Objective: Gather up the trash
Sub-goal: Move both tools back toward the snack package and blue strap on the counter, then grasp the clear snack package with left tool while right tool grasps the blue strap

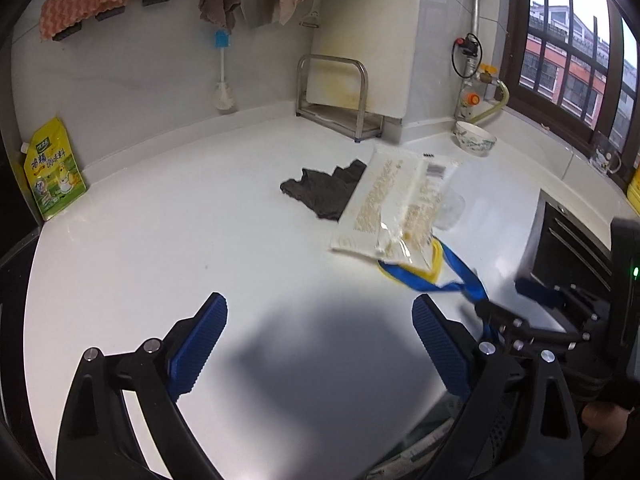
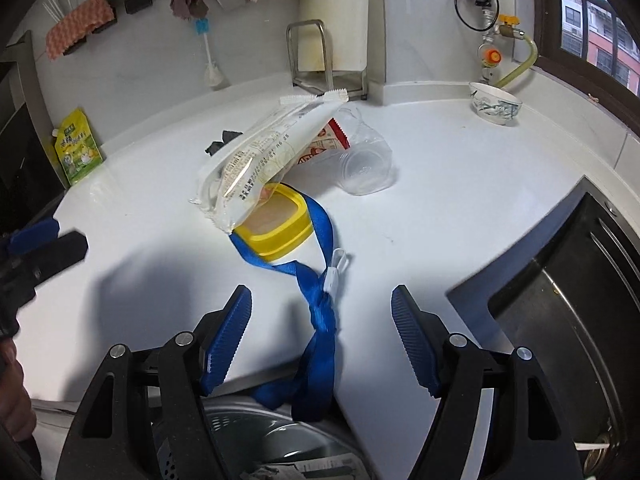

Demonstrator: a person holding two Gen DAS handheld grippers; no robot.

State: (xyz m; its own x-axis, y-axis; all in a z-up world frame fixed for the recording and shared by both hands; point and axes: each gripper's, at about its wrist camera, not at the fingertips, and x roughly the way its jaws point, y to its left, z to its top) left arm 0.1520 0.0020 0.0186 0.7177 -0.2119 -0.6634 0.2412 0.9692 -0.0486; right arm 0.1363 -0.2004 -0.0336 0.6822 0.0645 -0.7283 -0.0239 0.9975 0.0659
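A pile of trash lies on the white counter (image 1: 200,208). A white plastic wrapper (image 1: 392,208) (image 2: 260,160) leans on a yellow lid (image 2: 276,224). A blue strap (image 2: 320,312) (image 1: 460,276) runs from under the lid over the counter's front edge, between my right gripper's fingers. A clear plastic cup (image 2: 366,164) lies on its side beside a red and white wrapper (image 2: 328,142). A black crumpled piece (image 1: 324,190) lies behind. My left gripper (image 1: 320,340) is open and empty above the bare counter, left of the pile. My right gripper (image 2: 322,332) is open around the strap.
A metal bin (image 2: 280,440) with paper in it sits below the counter edge. A dark sink (image 2: 580,320) is at the right. A patterned bowl (image 2: 496,104), a metal rack (image 1: 336,96), a yellow-green pouch (image 1: 54,172) and a hanging brush (image 1: 224,76) stand along the back.
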